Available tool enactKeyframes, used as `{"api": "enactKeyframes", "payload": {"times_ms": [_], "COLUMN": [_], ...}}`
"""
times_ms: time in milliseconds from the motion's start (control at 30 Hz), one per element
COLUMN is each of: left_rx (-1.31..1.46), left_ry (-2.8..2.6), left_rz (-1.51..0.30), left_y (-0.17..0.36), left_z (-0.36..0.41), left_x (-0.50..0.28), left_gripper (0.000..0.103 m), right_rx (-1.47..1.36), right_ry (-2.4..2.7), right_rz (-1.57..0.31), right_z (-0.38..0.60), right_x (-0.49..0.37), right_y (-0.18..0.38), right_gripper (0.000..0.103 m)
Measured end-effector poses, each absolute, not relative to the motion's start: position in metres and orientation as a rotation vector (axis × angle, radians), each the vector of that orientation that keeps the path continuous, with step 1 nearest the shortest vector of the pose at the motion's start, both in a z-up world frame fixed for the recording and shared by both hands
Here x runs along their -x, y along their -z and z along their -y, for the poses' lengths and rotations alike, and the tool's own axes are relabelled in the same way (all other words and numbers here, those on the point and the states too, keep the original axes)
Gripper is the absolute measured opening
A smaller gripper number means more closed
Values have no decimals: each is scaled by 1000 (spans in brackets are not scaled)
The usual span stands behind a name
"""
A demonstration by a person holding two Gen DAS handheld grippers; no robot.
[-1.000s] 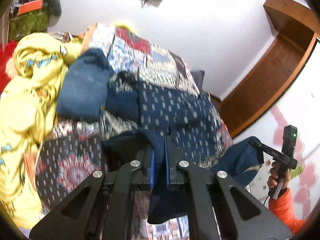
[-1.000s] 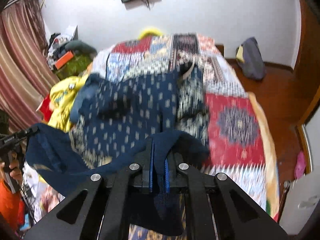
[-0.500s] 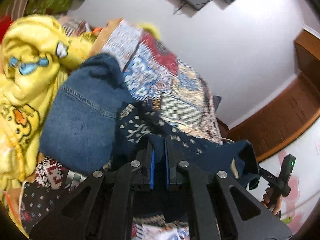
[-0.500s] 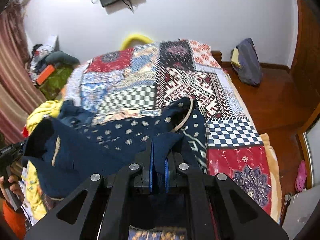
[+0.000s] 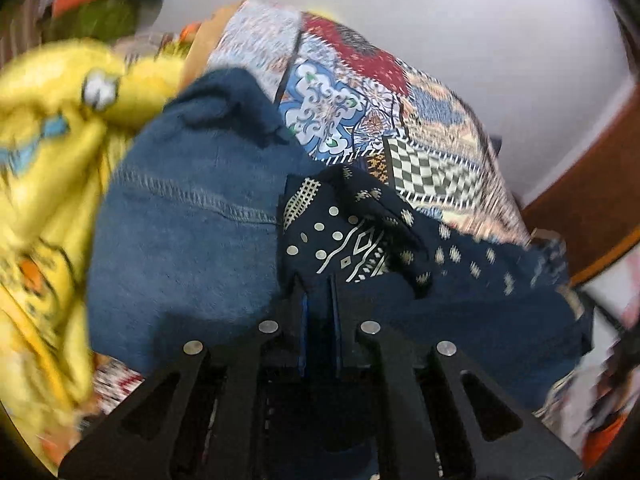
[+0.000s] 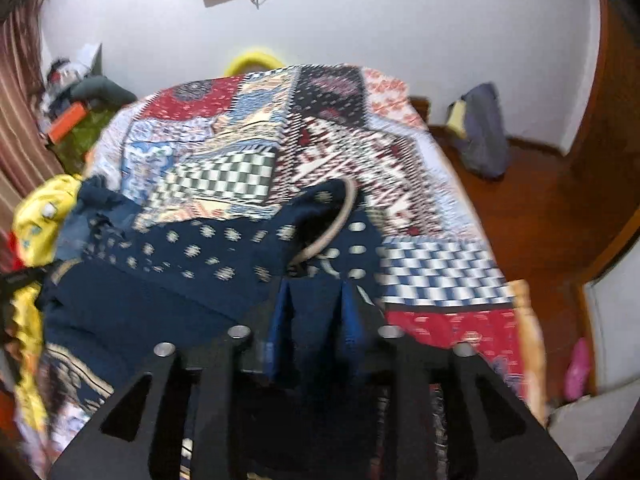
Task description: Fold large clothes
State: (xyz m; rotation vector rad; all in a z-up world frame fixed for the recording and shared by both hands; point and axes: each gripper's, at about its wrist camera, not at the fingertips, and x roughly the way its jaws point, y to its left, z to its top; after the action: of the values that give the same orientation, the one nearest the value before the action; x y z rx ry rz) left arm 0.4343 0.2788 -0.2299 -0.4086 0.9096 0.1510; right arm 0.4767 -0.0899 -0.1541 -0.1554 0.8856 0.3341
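Observation:
A large navy garment with white printed motifs [image 5: 460, 280] lies folded over on the patchwork bed. My left gripper [image 5: 319, 284] is shut on its plain dark edge, low over the cloth. In the right wrist view the same garment [image 6: 168, 280] spreads to the left, its neckline trim curling just beyond my right gripper [image 6: 316, 292]. The right gripper's jaws stand a little apart with a fold of the navy cloth between them. Both views are blurred by motion.
Folded blue jeans [image 5: 188, 236] lie just left of the left gripper, with a yellow printed cloth [image 5: 48, 148] beyond them. The patchwork bedspread [image 6: 320, 128] covers the bed. A grey bag [image 6: 480, 132] stands on the wooden floor at right.
Both grippers carried the garment's near edge forward over its far part and came down toward the bed. The right gripper's jaws have parted slightly.

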Motion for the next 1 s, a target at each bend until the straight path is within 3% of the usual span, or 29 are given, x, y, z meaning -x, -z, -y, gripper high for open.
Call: {"api": "enactKeyframes", "payload": {"times_ms": [133, 267, 567, 767, 1000], "left_rx": [278, 225, 135, 132, 213], "left_ry": [-185, -207, -125, -43, -110], "left_rz": [-928, -857, -841, -909, -951], "left_y": [213, 184, 165, 201, 238], "left_z": [-268, -262, -219, -189, -210], "left_x": [-426, -401, -369, -371, -407], "left_gripper": [20, 42, 47, 47, 47], "right_rx": [297, 320, 287, 259, 255], "right_ry": [-226, -291, -459, -535, -533], "right_rz": [-828, -816, -837, -896, -941], "right_z": [97, 100, 74, 46, 26], "right_x": [-466, -439, -389, -385, -414], "right_y": [143, 130, 134, 163, 186], "right_gripper": [36, 36, 36, 36, 36]}}
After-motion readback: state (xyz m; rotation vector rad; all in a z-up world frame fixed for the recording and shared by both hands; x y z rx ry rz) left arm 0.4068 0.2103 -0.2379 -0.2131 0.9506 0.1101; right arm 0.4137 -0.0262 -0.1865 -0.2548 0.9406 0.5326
